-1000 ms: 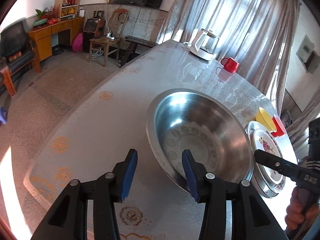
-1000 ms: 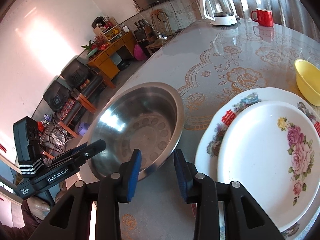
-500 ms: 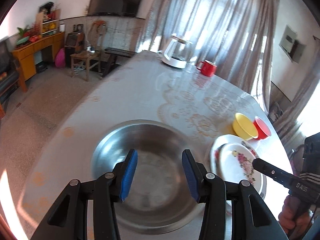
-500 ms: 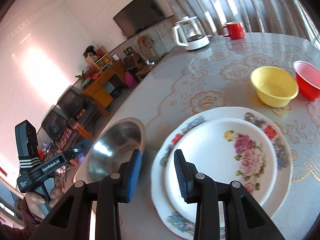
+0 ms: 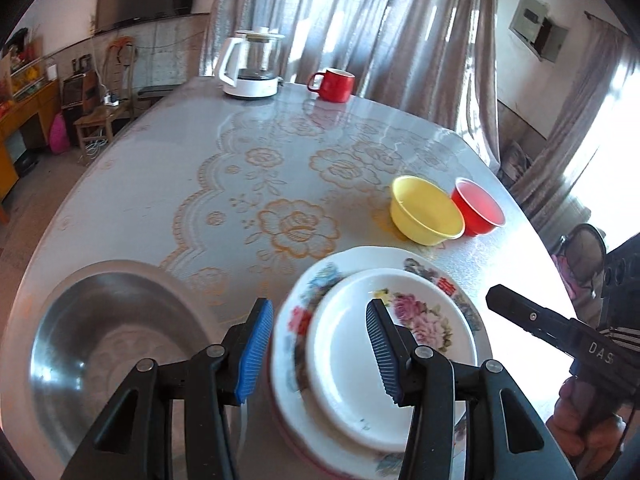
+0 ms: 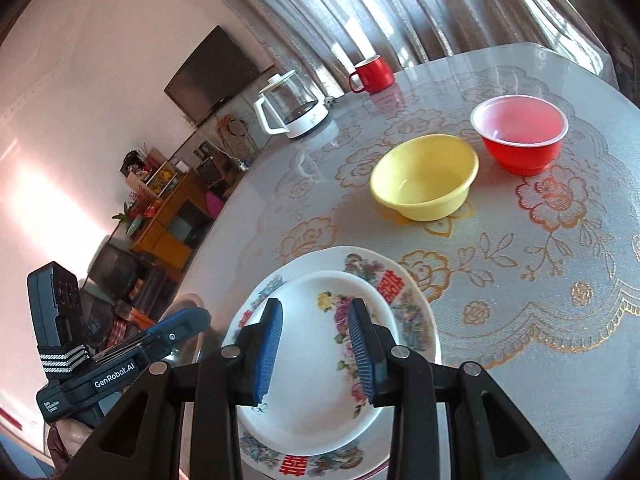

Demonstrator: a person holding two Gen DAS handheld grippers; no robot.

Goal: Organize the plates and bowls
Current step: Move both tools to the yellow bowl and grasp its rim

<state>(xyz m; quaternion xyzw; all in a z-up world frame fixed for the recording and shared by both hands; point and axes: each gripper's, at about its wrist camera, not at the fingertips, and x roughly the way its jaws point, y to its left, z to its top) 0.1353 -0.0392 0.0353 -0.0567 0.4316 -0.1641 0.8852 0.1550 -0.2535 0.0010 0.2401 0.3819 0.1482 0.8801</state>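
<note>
L gripper [image 5: 316, 344], R gripper [image 6: 314, 354]: jaws apart, empty. Big plate [image 5: 320, 280] near edge hidden, blurred.

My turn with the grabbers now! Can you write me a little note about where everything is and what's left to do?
Left gripper: open, holds nothing, above the plates.
Right gripper: open, holds nothing, also above the plates.
Small plate already sits on the big flowered plate.
Steel basin is left of them.
Yellow bowl and red bowl stand side by side, not stacked.
Left to do: probably gather the bowls.
</note>
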